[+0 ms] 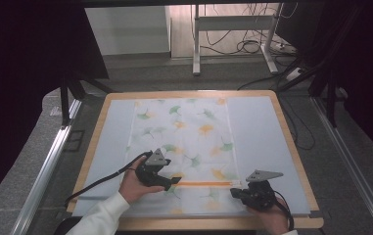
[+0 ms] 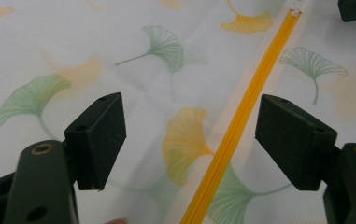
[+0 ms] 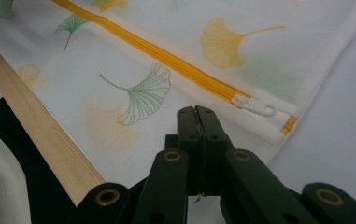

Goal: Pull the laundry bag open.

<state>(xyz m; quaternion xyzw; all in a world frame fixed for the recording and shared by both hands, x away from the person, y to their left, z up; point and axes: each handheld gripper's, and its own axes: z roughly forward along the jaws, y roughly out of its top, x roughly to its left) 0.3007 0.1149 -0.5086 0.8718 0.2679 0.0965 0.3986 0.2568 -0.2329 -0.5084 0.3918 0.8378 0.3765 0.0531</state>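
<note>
A white mesh bag (image 1: 189,142) printed with green and orange ginkgo leaves lies flat on the mat. Its orange zipper (image 1: 206,184) runs across the near end, and the white pull (image 3: 259,107) sits at the zipper's right end. My left gripper (image 1: 174,182) hovers at the zipper's left end. In the left gripper view it (image 2: 192,116) is open, and the zipper (image 2: 250,98) passes between its pads without touching them. My right gripper (image 3: 196,114) is shut, its tip resting on the bag's corner just short of the pull. Whether it pinches fabric is hidden.
A pale blue mat (image 1: 257,132) covers the wooden table (image 1: 291,147), whose near edge (image 3: 40,135) runs close to the bag. A white-sleeved forearm (image 1: 103,215) comes in at the bottom left. Cables and a metal frame (image 1: 233,44) stand on the floor beyond.
</note>
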